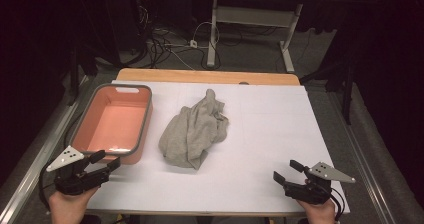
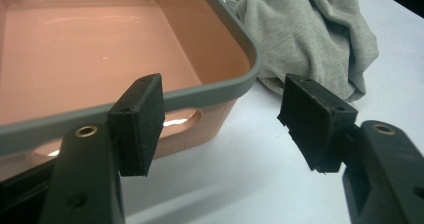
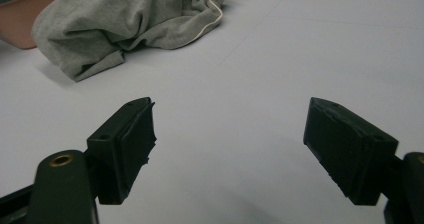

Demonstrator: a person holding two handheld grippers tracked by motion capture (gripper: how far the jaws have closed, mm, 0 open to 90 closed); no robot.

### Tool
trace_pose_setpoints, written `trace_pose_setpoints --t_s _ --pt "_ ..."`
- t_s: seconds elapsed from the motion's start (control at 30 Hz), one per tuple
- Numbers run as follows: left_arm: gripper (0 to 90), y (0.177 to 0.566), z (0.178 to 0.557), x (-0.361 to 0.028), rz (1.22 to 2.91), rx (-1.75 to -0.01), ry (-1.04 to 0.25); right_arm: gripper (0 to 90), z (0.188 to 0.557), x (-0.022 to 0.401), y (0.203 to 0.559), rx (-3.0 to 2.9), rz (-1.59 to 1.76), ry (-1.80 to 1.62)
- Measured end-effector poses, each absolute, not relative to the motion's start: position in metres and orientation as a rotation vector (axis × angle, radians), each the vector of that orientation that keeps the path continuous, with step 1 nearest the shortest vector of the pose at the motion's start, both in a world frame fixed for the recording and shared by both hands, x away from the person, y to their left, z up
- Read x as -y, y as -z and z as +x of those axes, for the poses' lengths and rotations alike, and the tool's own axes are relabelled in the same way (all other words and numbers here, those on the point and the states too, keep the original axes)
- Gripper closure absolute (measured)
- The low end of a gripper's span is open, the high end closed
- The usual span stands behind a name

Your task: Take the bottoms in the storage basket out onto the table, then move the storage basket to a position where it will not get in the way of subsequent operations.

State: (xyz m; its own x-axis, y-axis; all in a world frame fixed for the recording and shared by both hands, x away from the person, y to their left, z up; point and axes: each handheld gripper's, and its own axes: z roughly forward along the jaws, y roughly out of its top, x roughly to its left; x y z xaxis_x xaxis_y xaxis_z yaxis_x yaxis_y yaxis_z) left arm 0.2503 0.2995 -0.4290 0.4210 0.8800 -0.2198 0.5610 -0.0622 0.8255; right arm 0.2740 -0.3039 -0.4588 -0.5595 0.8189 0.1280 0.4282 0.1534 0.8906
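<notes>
A crumpled grey garment (image 1: 195, 129) lies in a heap near the middle of the white table cover (image 1: 270, 129). Left of it stands a salmon-pink tub with a grey rim (image 1: 146, 119); nothing shows inside it. My left gripper (image 1: 106, 161) rests at the front left, just before the tub's near end, jaws open and empty. In the left gripper view the tub's rim (image 2: 210, 91) runs behind my left gripper (image 2: 225, 116) and the garment (image 2: 310, 39) lies beyond. My right gripper (image 1: 287, 171) sits at the front right, open and empty. The garment (image 3: 125, 19) is far ahead of my right gripper (image 3: 230, 149).
The table's wooden far edge (image 1: 205, 76) borders a dark floor with cables (image 1: 165, 46) and the legs of another desk (image 1: 287, 54). A metal rail (image 1: 35, 169) runs along the table's left side. White cover stretches between the garment and the right gripper.
</notes>
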Motion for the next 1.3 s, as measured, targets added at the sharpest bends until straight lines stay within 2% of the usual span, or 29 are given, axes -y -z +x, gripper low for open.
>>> trace_pose_setpoints --t_s 0.47,1.3 --pt "32.9 0.445 0.246 -0.304 1.726 -1.285 -0.430 21.3 0.276 0.304 0.459 -2.051 1.198 -1.380" --pt "33.3 0.447 0.244 -0.297 1.744 -1.260 -0.468 23.7 0.273 0.303 0.458 -2.029 1.181 -1.362"
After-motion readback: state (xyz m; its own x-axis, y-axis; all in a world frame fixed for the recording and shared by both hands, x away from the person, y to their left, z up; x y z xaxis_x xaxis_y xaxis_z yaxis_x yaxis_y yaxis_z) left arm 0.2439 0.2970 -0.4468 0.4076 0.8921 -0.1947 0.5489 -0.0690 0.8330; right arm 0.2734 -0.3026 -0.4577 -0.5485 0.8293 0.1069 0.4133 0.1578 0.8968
